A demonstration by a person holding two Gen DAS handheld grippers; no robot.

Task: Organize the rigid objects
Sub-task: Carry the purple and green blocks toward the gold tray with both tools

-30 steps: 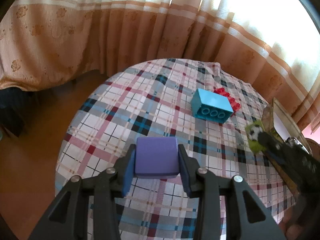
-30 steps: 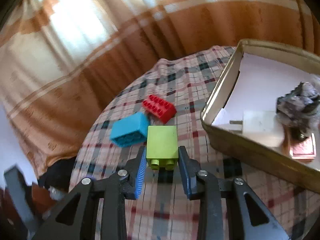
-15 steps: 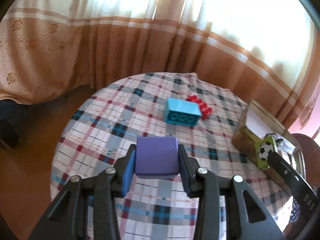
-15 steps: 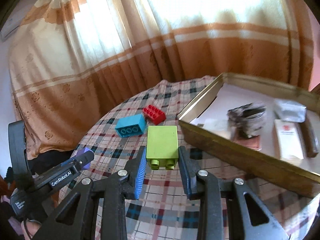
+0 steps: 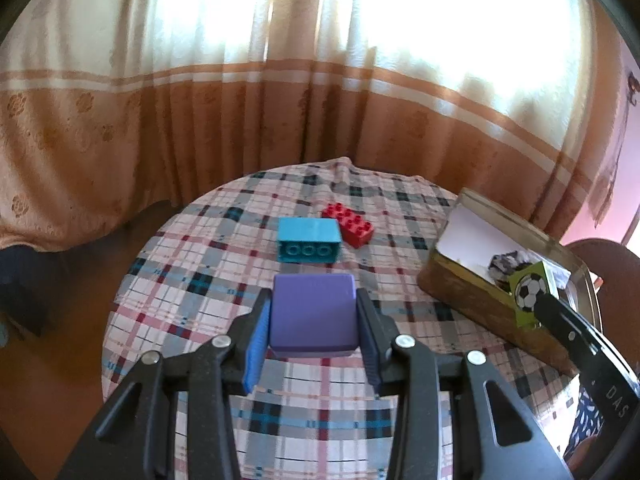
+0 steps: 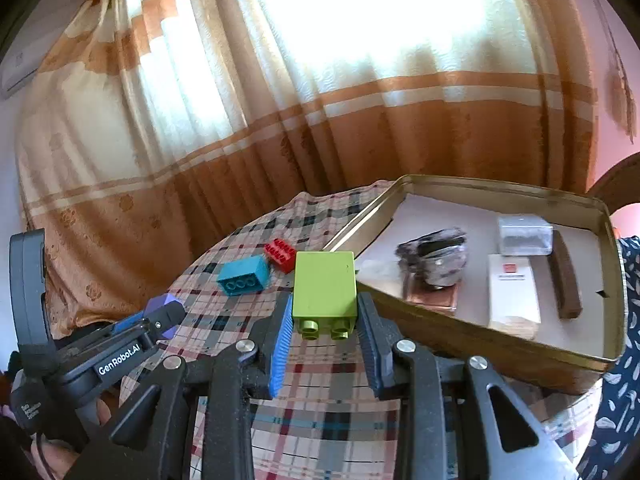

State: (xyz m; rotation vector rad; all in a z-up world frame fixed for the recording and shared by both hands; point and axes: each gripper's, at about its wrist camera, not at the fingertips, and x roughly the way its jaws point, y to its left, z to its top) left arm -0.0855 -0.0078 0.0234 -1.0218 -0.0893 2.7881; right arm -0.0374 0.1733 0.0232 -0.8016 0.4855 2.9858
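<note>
My left gripper is shut on a purple block and holds it above the plaid table. My right gripper is shut on a lime green brick, studs toward the camera, above the table beside the tin. In the left wrist view the green brick shows a football picture at the tin's near edge. A teal brick lies on its side mid-table, with a red brick just behind it. Both also show in the right wrist view: teal brick, red brick.
An open gold tin stands at the table's right with a crumpled wrapper, a white box, a clear box and a brown bar inside. The plaid tablecloth covers a round table. Curtains hang behind.
Both grippers have risen and drawn back from the table with their blocks still held. The right gripper has moved from beside the teal and red bricks toward the tin's near edge.
</note>
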